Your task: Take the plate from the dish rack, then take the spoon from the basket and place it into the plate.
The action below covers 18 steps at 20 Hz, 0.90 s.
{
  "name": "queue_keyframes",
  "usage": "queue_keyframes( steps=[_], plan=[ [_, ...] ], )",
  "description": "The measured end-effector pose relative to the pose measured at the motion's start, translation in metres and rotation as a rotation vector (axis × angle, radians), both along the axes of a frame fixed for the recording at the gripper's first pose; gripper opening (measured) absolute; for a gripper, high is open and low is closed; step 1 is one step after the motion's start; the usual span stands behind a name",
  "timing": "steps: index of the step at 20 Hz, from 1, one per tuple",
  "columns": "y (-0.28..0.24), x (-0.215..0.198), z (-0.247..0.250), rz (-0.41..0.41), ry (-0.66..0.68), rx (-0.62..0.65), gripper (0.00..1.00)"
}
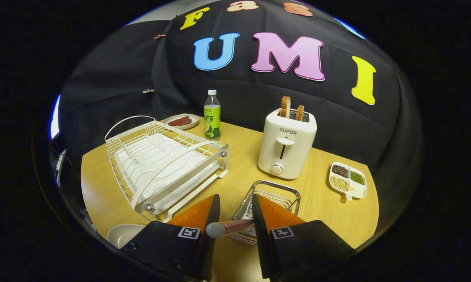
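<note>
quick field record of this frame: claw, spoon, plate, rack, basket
claw: apparently shut on the spoon handle
spoon: patterned handle with white end crosswise between the fingers
plate: white round plate on the wooden table, beside the left finger
rack: white wire dish rack, no plate in it
basket: metal wire basket just beyond the fingers

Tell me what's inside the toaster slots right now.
Two slices of bread stand upright in the white toaster, their tops sticking out. Their lower parts are hidden inside it. The tool is near the basket, holding the spoon.
</note>
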<state>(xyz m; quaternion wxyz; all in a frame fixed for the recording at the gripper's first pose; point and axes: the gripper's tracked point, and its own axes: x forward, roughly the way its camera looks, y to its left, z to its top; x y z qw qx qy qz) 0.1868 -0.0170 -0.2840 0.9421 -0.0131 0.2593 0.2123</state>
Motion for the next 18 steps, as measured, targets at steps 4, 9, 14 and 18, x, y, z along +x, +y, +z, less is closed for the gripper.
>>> queue_keyframes(
  steps=[4,9,14,18],
  plan=[
    [-0.018,0.008,0.008,-0.047,-0.007,-0.006,0.38],
    [-0.044,0.019,0.009,-0.119,0.037,-0.024,0.2],
    [-0.046,0.024,0.017,-0.098,0.044,-0.03,0.16],
    [-0.045,0.025,0.052,-0.086,-0.006,0.003,0.16]
  ],
)
